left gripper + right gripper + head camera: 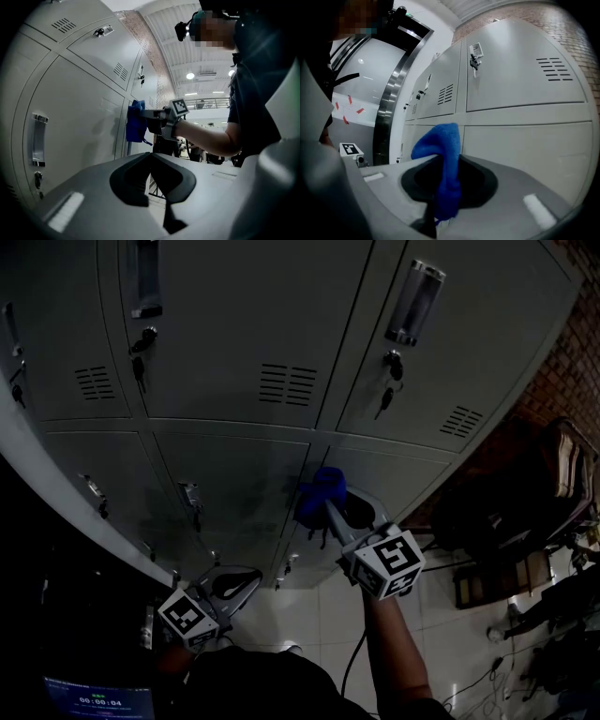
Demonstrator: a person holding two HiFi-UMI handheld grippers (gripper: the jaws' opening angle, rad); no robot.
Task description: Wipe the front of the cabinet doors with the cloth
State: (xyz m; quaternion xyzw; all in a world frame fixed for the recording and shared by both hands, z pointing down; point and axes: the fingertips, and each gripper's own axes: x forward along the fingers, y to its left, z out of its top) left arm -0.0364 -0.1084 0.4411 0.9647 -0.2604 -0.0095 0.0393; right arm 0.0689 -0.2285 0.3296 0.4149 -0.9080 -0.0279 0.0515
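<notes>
Blue cloth [317, 495] is being pinched between the jaws of the right gripper [328, 512] and is being held up to the lower row of the grey cabinet doors [234, 470]. The left gripper [234, 589] is being held below the cabinet doors, jaws pressed together, empty.

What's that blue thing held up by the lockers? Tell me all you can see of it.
It is a bright blue cloth, soft and fuzzy like microfibre, bunched into a fold. The right gripper pinches its middle between both jaws, so one end humps above and the other hangs below. It is held up at a lower grey cabinet door and seems to touch it.
</notes>
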